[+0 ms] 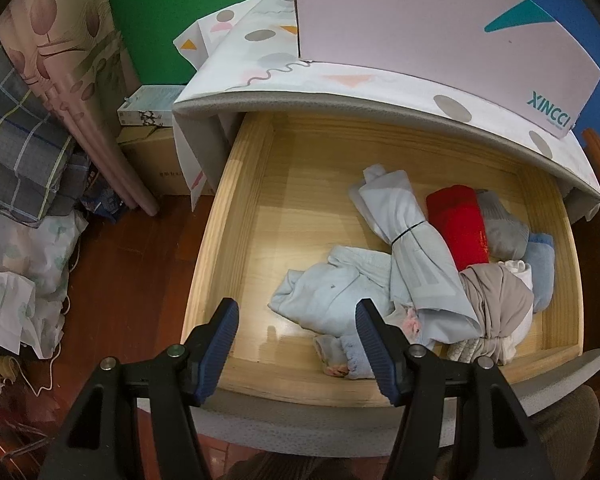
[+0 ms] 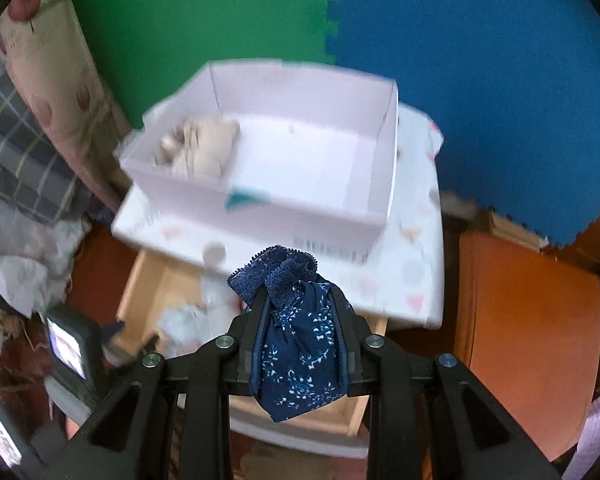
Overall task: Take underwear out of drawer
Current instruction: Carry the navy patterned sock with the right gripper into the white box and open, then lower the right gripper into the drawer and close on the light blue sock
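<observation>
My right gripper [image 2: 300, 312] is clamped on the navy floral underwear [image 2: 296, 344], above the drawer [image 2: 140, 280]; only that blurred view shows it. My left gripper [image 1: 296, 320] hangs with jaws apart over the drawer's front edge, beside bundled clothes [image 1: 412, 264].

The right gripper [image 2: 300, 320] pinches navy floral underwear [image 2: 298, 344] above the open drawer [image 2: 148, 280]. Beyond, a blurred white box [image 2: 300, 200] on the cabinet top holds a beige garment [image 2: 204, 148].
</observation>
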Motion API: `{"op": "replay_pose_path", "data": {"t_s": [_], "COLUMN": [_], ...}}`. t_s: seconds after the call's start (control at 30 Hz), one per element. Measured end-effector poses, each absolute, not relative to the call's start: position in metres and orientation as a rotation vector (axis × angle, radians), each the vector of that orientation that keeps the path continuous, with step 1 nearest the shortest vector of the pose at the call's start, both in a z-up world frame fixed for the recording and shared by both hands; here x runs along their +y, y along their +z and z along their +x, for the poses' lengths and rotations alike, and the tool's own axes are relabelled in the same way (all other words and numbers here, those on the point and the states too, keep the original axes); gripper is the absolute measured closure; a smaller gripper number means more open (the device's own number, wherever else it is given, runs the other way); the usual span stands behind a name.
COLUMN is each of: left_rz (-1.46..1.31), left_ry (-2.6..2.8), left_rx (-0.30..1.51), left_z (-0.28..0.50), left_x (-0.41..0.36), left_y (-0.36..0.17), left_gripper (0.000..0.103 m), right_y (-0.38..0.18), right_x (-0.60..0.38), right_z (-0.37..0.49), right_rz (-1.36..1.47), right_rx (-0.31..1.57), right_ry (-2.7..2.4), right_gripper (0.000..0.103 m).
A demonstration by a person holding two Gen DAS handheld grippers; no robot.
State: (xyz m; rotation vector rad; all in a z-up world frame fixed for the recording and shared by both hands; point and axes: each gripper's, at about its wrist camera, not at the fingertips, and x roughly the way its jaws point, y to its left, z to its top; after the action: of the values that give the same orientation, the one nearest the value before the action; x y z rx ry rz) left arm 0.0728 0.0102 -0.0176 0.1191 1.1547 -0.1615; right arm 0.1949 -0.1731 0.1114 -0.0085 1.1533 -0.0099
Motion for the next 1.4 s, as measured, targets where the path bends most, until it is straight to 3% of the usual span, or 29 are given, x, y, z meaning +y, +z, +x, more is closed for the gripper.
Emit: {"op": "replay_pose_path", "data": {"t_s": [0.3,0.7,1.07,1.2,1.4], "left_rz": [0.089,0.076,0.053,0.043,0.026], "left_ry": [-0.158,-0.161,-0.169,-0.17,-0.165], "left_rx": [1.168,1.179,1.185,1.19,1.2], "left_z": [0.074,0.075,0.075,0.075,0.076], "left_x": [0.015,0.018,0.019,0.02,0.023], "left_y": [-0.019,-0.021,-0.022,-0.022,-0.023], "left_gripper": [0.041,0.041,0.041,0.041,0.041], "right_y": [0.124,0.044,0.005,0.013,0.044], "right_x": [-0.179,-0.196,-0.201,-0.197,-0.19], "right_z": [0.267,0.342,0.344,0.337,0.305], "right_rz": [-0.006,0.028,0.041,0.045,0.031], "right_rx": [1.099,1.221,1.289,1.277,1.262], "right_ry": [-0.078,-0.132,-0.137,-0.131,-0.072], "right_gripper": [0.078,0.077,0.072,0.065,0.065]}}
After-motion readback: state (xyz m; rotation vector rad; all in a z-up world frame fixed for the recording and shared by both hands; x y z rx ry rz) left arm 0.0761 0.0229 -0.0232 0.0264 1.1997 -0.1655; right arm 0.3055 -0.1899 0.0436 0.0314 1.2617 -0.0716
